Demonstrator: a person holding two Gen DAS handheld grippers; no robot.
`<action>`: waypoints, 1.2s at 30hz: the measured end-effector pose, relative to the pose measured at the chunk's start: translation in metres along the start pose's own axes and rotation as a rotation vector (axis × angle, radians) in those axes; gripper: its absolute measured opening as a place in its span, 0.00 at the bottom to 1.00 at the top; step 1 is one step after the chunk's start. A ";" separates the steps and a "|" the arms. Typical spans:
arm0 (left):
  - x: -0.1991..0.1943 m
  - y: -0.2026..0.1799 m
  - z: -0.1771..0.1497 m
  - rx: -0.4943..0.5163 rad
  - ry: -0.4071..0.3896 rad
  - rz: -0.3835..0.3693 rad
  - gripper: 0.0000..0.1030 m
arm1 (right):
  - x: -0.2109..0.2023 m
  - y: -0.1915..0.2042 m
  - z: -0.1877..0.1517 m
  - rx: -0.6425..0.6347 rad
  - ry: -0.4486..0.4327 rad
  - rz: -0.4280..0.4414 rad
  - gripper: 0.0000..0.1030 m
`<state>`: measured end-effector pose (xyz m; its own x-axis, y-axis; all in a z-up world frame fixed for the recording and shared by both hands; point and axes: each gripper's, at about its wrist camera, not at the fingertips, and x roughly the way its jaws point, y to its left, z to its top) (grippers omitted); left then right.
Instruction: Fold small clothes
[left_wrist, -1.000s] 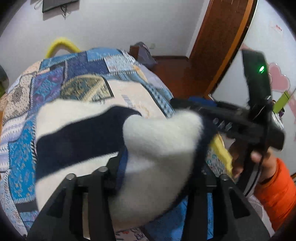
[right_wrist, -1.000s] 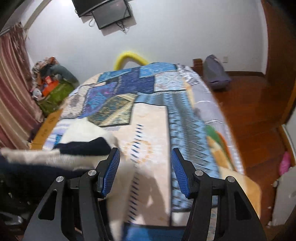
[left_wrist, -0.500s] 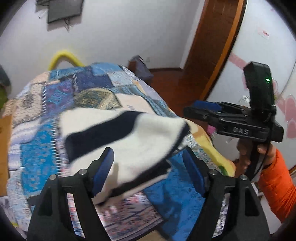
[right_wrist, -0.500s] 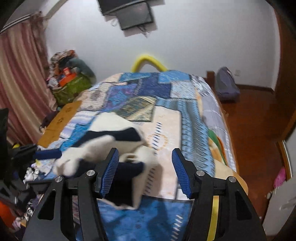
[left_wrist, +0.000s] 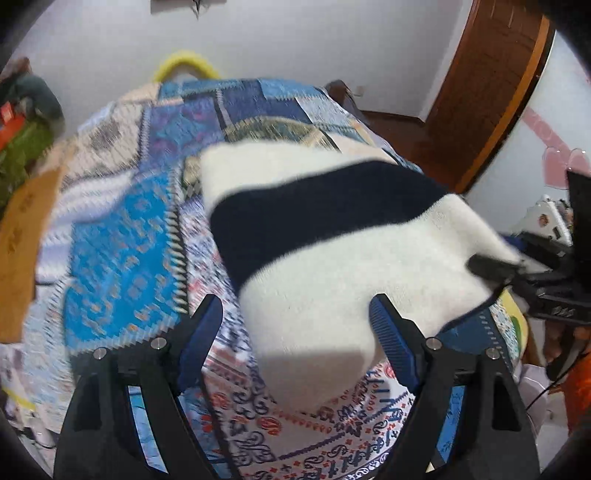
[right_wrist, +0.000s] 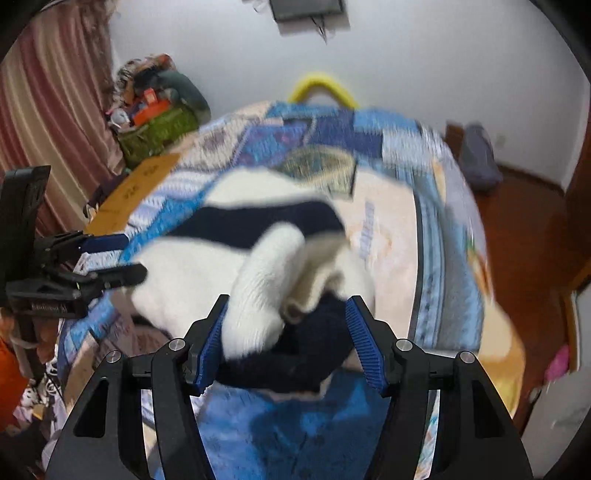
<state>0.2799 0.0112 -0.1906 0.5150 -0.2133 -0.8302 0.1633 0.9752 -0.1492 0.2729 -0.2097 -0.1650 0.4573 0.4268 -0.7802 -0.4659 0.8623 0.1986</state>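
Patchwork bedspread (left_wrist: 122, 258), folded striped sweater (left_wrist: 332, 251) on it, green basket (right_wrist: 159, 129) heaped with clutter

Bedspread (left_wrist: 122, 258) motion-blurred in both views, patterns unreadable. Sweater (left_wrist: 332, 236) covers the bed's middle and near edge; its folded underside is hidden. Right gripper (right_wrist: 286, 339): sweater bunched between the fingers, contact with the pads unclear through the blur. Wall screen (right_wrist: 306, 9) cut by the top edge. Clutter pile (right_wrist: 155, 107) by the curtain too small to sort. Orange sleeve (left_wrist: 580, 391) cut off at the right edge.
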 end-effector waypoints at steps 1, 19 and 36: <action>0.006 -0.002 -0.002 0.003 0.006 -0.008 0.80 | 0.002 -0.002 -0.006 0.007 0.014 -0.001 0.55; -0.033 -0.013 0.031 0.092 -0.173 0.055 0.86 | -0.035 0.039 0.024 -0.112 -0.150 -0.010 0.55; 0.039 0.005 0.008 0.060 -0.019 0.025 0.89 | 0.037 0.048 -0.003 -0.172 0.020 -0.039 0.61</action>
<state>0.3077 0.0071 -0.2197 0.5358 -0.1902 -0.8227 0.1998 0.9752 -0.0954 0.2652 -0.1534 -0.1866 0.4631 0.3871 -0.7973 -0.5718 0.8178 0.0650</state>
